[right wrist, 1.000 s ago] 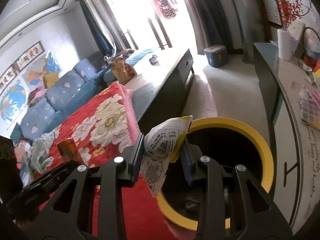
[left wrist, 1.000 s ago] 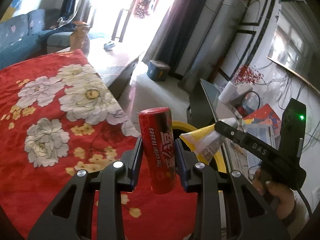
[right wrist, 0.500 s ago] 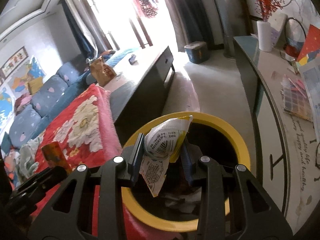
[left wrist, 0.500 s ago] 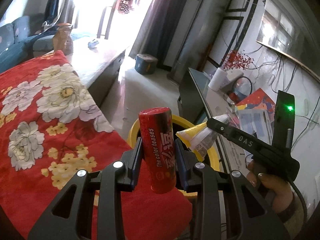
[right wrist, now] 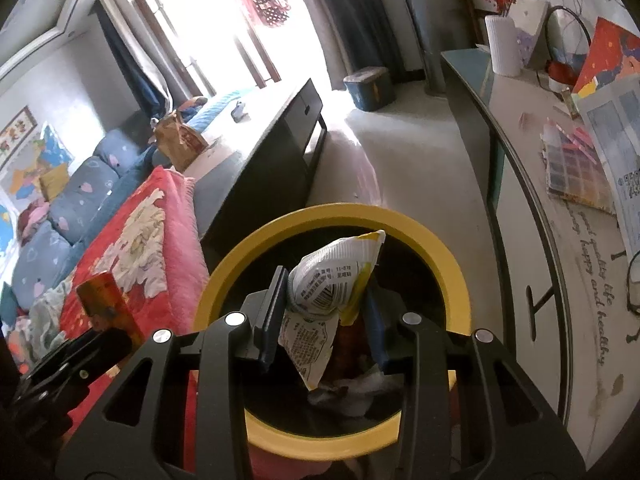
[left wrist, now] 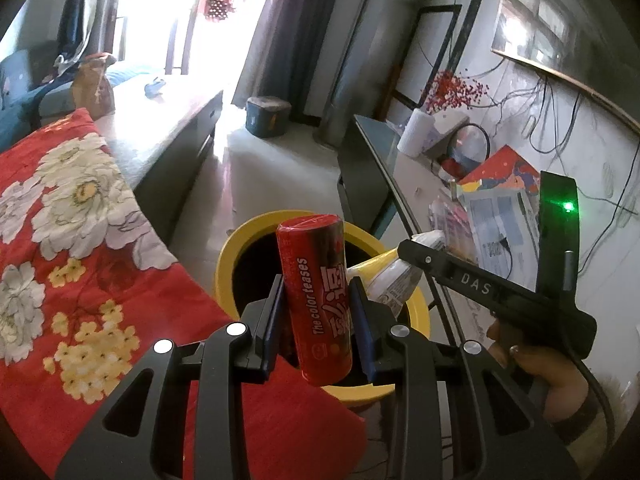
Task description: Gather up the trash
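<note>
Two loads hang over the yellow bin (right wrist: 444, 258): my left gripper (left wrist: 318, 316) clamps a red can (left wrist: 316, 300), my right gripper (right wrist: 326, 312) pinches a snack wrapper (right wrist: 332, 280). Released off-centre, the can might clip the rim below and bounce out.

Red floral blanket (left wrist: 68, 240), blue sofa (right wrist: 60, 216), dark low table (right wrist: 256, 148), white vase (right wrist: 502, 46), blue storage box (left wrist: 267, 117)

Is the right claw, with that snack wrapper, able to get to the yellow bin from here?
Probably yes: the right claw holds the wrapper above the open bin, nothing between them.
</note>
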Available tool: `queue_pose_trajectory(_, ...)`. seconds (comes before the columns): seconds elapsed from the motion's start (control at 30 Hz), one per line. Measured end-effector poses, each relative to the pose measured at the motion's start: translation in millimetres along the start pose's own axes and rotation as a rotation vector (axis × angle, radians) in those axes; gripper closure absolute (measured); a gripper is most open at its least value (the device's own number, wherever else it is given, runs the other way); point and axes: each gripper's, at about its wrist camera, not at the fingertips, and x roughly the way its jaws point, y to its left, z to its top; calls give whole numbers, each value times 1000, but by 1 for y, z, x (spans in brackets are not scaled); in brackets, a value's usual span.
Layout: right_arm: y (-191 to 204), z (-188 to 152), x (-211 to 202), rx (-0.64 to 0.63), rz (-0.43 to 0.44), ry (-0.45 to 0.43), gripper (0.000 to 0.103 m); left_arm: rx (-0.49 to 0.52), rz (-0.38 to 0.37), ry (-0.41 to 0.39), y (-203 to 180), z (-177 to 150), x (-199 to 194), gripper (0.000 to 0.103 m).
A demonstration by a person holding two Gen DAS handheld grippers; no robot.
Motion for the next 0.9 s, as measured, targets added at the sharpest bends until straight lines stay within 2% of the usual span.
queue_pose_trajectory(0.3,-12,-8,11,26,0,40,72,24,-5,54,-2,7,34,72)
queue_pose_trajectory(0.47,-18,-10,7,49,4,44,60,37,-8,101,-4,11,52,71)
queue_pose_trajectory(0.53,-20,-10,4,53,3,43,57,40,-1,106,-4,11,55,54)
queue_pose_trajectory(0.67,-24,-12,-8,60,-1,31,48,18,4,107,1,12,53,41)
queue_pose_trajectory(0.73,-25,-12,-14,61,-2,24,39,14,17,105,2,12,49,26)
queue_pose_trajectory(0.9,-25,-15,-29,47,-5,5,28,-3,40,84,10,13,31,9)
